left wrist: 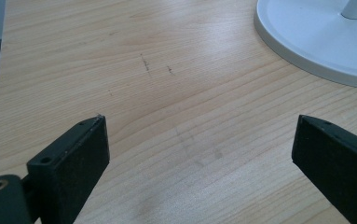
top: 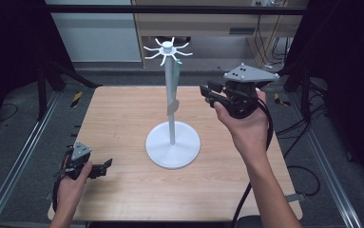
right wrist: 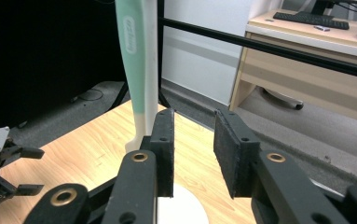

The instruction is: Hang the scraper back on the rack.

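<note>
Wood-grain table (top: 122, 190), pale and light, with a few faint pencil-ish scuffs showing in the left gripper view. It sits inside a dark metal frame, with grey floor, loose cables and a wooden desk with a keyboard (right wrist: 309, 18) behind it. A white stand (top: 172, 142) with a round base stands about mid-table, with little hooks fanned out on top. A green-and-white spatula-looking thing (right wrist: 136, 70) hangs from a hook alongside the pole. The left gripper (top: 104, 167) sits low at the near left corner of the table, jaws spread wide over bare wood, holding nothing. The right gripper (top: 207, 95) is held up in the air right of the pole, jaws part open with a gap between them, nothing pinched, and the hanging utensil is just past its left jaw.
</note>
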`<control>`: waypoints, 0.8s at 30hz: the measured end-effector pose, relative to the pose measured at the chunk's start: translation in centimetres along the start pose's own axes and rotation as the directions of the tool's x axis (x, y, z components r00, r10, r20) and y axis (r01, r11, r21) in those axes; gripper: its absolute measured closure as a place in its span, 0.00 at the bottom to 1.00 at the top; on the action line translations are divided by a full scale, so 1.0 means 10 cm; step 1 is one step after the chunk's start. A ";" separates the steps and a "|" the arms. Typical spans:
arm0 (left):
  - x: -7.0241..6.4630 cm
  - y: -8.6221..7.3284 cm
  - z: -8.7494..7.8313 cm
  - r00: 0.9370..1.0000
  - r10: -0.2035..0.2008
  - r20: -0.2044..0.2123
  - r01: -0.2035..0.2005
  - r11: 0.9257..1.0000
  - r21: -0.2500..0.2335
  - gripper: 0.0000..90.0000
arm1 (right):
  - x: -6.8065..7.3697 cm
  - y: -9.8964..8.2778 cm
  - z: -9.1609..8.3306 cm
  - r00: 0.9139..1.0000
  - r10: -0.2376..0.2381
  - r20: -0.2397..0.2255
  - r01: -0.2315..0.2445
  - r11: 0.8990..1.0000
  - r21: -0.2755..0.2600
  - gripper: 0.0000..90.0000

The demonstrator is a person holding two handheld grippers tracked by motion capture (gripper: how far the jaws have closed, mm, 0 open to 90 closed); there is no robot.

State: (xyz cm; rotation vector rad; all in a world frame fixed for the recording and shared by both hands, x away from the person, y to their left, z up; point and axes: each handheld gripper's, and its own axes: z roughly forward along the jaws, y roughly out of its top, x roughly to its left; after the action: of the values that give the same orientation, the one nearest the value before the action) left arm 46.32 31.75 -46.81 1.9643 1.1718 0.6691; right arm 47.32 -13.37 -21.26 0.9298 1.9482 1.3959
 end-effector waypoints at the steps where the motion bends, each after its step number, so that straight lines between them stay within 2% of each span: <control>1: 0.00 0.00 0.00 1.000 -0.001 -0.002 0.001 1.000 -0.001 0.04 | -0.03 -0.04 -0.01 1.000 0.006 0.006 -0.006 1.000 0.003 0.75; 4: 0.00 0.00 0.00 1.000 0.000 -0.006 0.000 1.000 -0.001 0.04 | -0.06 -0.07 -0.01 1.000 0.016 0.006 -0.016 1.000 0.010 0.72; 7: 0.00 0.00 0.00 1.000 0.002 -0.010 -0.002 1.000 0.000 0.04 | -0.12 -0.13 -0.03 0.999 0.033 0.021 -0.033 0.999 0.019 0.63; 9: 0.00 0.00 0.00 1.000 0.003 -0.010 -0.003 1.000 0.000 0.04 | -0.13 -0.15 -0.03 0.999 0.039 0.026 -0.039 0.999 0.025 0.61; 13: 0.00 0.00 0.00 1.000 0.004 -0.010 -0.004 1.000 0.001 0.04 | -0.19 -0.25 -0.01 0.996 0.061 0.062 -0.064 0.997 0.048 0.46; 18: 0.00 0.00 -0.01 1.000 0.008 -0.011 -0.007 1.000 0.004 0.04 | -0.22 -0.34 0.00 0.994 0.057 0.094 -0.062 0.997 0.050 0.37; 20: -0.01 0.00 -0.01 1.000 0.008 -0.013 -0.008 1.000 0.001 0.04 | -0.24 -0.42 0.02 0.992 0.061 0.107 -0.066 0.997 0.045 0.29; 21: -0.01 0.00 -0.01 1.000 0.009 -0.012 -0.009 1.000 0.003 0.04 | -0.24 -0.42 0.02 0.992 0.061 0.107 -0.066 0.997 0.045 0.29; 24: -0.01 0.00 0.00 1.000 0.011 -0.013 -0.011 1.000 0.005 0.04 | -0.27 -0.56 0.05 0.992 0.049 0.117 -0.055 0.997 0.052 0.19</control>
State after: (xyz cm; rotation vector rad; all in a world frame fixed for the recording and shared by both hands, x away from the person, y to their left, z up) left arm 46.23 31.70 -46.81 1.9744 1.1728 0.6864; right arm 48.08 -16.45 -26.65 1.0700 1.8966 1.2931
